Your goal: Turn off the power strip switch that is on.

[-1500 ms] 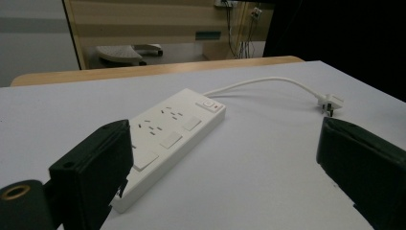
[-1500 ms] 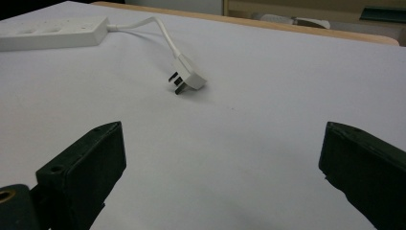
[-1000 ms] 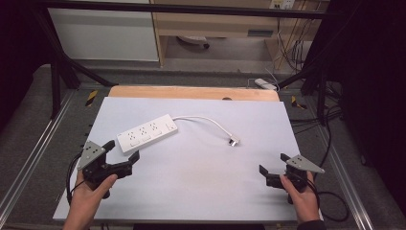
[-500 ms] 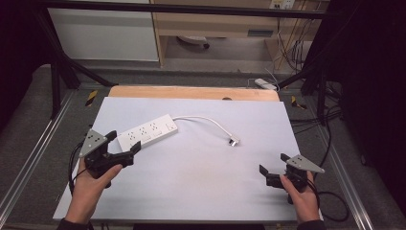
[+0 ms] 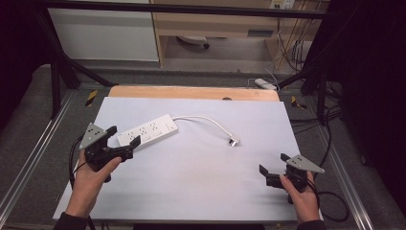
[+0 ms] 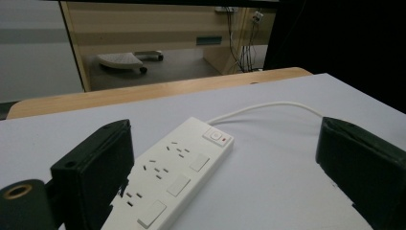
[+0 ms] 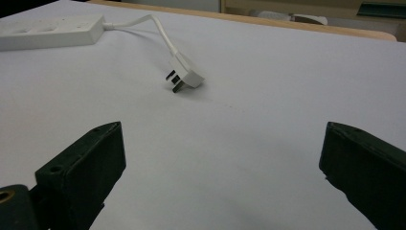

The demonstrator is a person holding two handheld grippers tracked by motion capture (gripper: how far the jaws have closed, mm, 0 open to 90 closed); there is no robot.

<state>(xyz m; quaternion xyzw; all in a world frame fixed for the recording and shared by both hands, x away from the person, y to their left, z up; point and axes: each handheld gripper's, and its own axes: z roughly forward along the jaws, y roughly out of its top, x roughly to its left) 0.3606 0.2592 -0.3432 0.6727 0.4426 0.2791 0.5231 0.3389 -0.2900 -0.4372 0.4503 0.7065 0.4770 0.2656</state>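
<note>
Power strip (image 5: 147, 132) is lying slantwise on the left half of the worktop (image 5: 191, 191), toward the far edge, its white cable (image 5: 203, 120) curving right to the plug (image 5: 233, 141) near the middle. I am holding my left gripper (image 5: 125, 143) spread wide at the strip's near end, one jaw overlapping it in the left gripper view. I am resting my right gripper (image 5: 273, 168) near the right near corner, jaws also spread, pinching nothing, well apart from the plug.

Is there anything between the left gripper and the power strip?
Nothing visible. The left gripper is open at the near end of the power strip, with only bare table around it; the cord trails off from the far end.
</note>
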